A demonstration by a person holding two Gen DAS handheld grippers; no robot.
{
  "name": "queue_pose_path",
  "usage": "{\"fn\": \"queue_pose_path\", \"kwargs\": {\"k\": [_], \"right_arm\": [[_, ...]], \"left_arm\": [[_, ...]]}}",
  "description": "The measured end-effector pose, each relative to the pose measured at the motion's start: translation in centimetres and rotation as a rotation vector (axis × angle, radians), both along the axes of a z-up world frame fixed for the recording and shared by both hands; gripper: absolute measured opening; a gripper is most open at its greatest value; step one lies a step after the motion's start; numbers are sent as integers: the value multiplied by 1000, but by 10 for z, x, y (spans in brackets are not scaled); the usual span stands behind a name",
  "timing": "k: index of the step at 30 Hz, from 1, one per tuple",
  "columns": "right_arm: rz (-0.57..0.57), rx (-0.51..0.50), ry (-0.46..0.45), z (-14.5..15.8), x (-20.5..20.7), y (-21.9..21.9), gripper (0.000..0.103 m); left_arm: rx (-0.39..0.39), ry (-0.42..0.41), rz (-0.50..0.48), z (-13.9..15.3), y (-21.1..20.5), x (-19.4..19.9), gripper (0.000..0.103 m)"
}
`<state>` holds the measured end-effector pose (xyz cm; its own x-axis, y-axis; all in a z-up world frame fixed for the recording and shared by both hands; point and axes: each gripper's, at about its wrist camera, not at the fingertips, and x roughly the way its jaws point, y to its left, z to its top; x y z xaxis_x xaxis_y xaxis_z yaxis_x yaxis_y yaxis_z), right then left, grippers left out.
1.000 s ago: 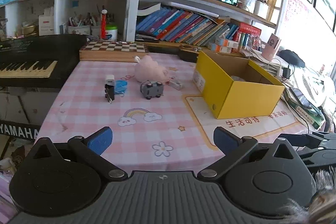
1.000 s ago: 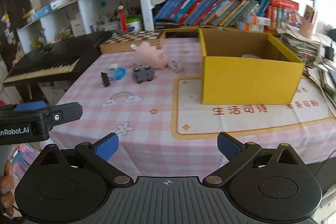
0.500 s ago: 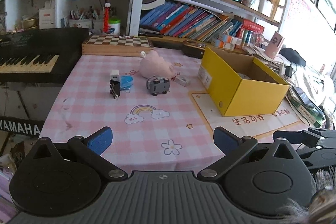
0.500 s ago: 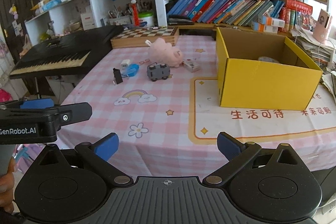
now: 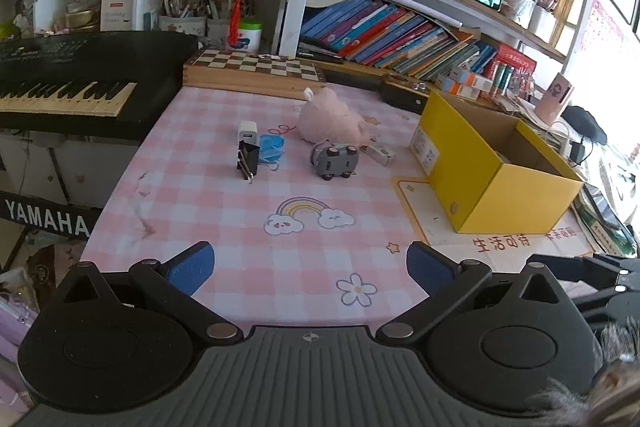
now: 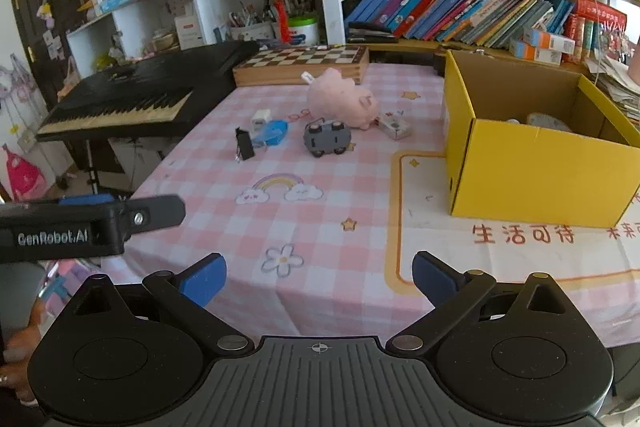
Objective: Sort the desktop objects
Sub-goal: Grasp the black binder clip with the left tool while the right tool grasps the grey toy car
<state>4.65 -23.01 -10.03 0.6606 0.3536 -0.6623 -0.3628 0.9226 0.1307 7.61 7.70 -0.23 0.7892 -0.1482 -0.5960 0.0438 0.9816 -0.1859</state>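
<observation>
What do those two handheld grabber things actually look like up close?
Both match: the left gripper and right gripper are matte black plastic, with two round housings, a ribbed centre panel, silver pivot screws and blue finger pads. White "GenRobot.AI" lettering marks the left gripper's side.

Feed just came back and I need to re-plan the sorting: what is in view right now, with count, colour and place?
box: 1, yellow, open, right side of table
plush pig: 1, pink, table centre, far side
toy car: 1, grey, in front of the pig
binder clip: 1, black, left of the car
charger plug: 1, white, behind the clip
blue object: 1, beside the clip
small carton: 1, white, between pig and box
chessboard: 1, wooden, table's far edge
keyboard: 1, black, left of table
left tool: open, empty
right tool: open, empty
</observation>
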Motion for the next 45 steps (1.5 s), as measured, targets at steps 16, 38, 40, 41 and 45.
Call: {"fn": "queue_pose_path", "kwargs": {"k": [16,38,40,41,45], "right_arm": [[6,-10,10,-19,88,21,100],[72,-79,91,-72,203,61,94],[80,-84,90,-75,209,64,93],[86,-87,86,-75,211,67,93],[128,-104,66,-77,217,76,91]], "left_arm": [[14,10,117,-11,18,66,103],[49,112,206,-54,25,191,87],[57,121,201,-57,24,199,86],[60,125,199,-58,23,202,85],[65,142,193,-64,22,212,75]]}}
